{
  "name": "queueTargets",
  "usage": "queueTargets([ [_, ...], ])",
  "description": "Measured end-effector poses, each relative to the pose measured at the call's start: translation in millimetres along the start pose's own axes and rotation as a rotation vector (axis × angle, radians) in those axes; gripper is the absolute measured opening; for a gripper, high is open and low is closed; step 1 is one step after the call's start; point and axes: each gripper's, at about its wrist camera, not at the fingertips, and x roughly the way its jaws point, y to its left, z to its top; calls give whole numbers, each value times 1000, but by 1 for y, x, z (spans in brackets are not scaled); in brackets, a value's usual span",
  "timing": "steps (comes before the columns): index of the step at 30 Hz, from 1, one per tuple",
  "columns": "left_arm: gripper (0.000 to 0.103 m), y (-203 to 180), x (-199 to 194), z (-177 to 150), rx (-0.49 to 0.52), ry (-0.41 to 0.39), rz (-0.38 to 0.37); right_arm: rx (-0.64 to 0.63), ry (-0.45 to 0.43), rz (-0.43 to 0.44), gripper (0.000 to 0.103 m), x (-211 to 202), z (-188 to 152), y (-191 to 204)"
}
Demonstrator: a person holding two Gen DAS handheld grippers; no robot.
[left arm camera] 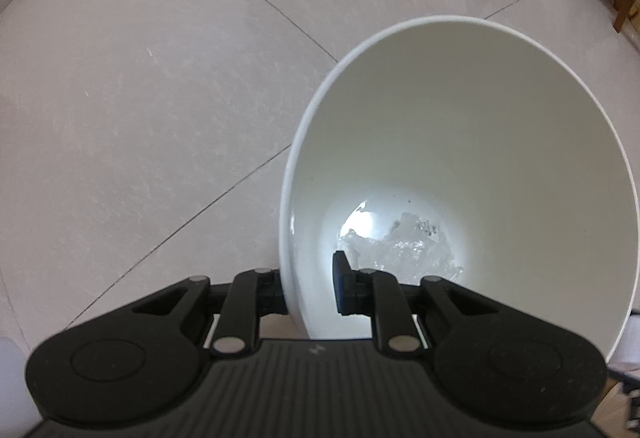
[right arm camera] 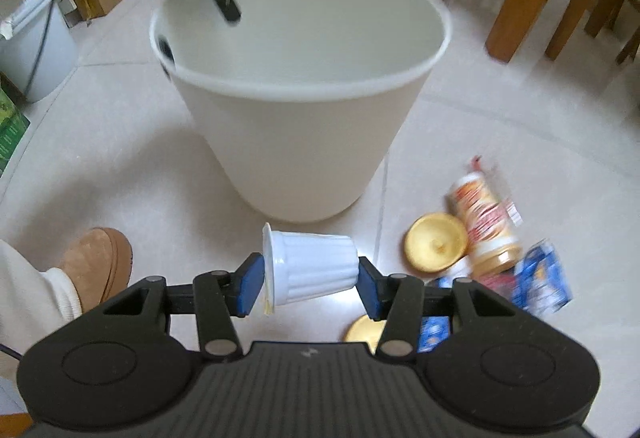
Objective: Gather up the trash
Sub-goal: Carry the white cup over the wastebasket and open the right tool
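Between my right gripper's (right arm camera: 310, 284) blue pads sits a white ribbed cup (right arm camera: 310, 268), clamped sideways just before the white bin (right arm camera: 296, 126). My left gripper (left arm camera: 310, 284) straddles the bin's (left arm camera: 480, 118) rim, one finger each side, pinching the wall.

left wrist cam sits right at the rim of the white bin (left arm camera: 460, 126), looking steeply down inside it. right wrist cam is lower and further back, facing the bin (right arm camera: 296, 142) from the side across the floor (right arm camera: 120, 158). both views share the bin and the tiled floor
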Motion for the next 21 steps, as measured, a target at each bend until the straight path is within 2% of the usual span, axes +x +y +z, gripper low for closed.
queueTargets([
  [5,13,3,-2,2,-7,6,-6,-35,-87,-25,55,-39,39,-7],
  [9,12,1,-2,4,-6,12,-3,-62,-160,-13,55,-53,70,-8],
  [14,11,2,-1,3,-17,16,-9,-99,-222,0,55,-42,103,2],
  [18,10,7,0,4,-34,22,-21,-93,-227,0,55,-23,124,9],
  [20,10,9,0,4,-47,29,-24,-81,-219,-4,61,-12,130,12],
  [21,10,9,1,5,-51,34,-23,-70,-216,-8,68,-6,132,12],
])
